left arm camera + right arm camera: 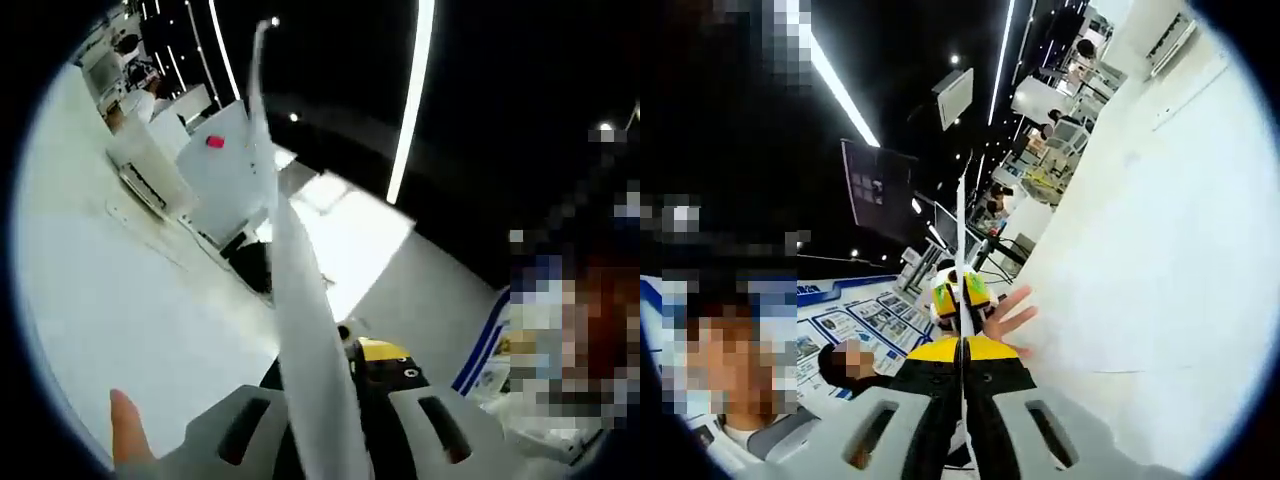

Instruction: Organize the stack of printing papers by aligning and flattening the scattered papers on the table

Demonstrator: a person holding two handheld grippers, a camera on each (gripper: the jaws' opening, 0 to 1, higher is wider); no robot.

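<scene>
Both grippers' jaws are clamped on one thin white paper sheet (300,300), left gripper (345,425), right gripper (962,420); uneven pulling could crease or tear it.

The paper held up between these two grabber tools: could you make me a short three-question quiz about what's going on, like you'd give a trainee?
1. True or false: the left gripper is shut on the paper.
2. In the right gripper view, the paper is seen: A) flat-on, B) edge-on as a thin line, C) crumpled in a ball.
3. Fill in: the other gripper, past the right gripper, has a body coloured ____ and black.

Key: 1 true. 2 B. 3 yellow.
</scene>
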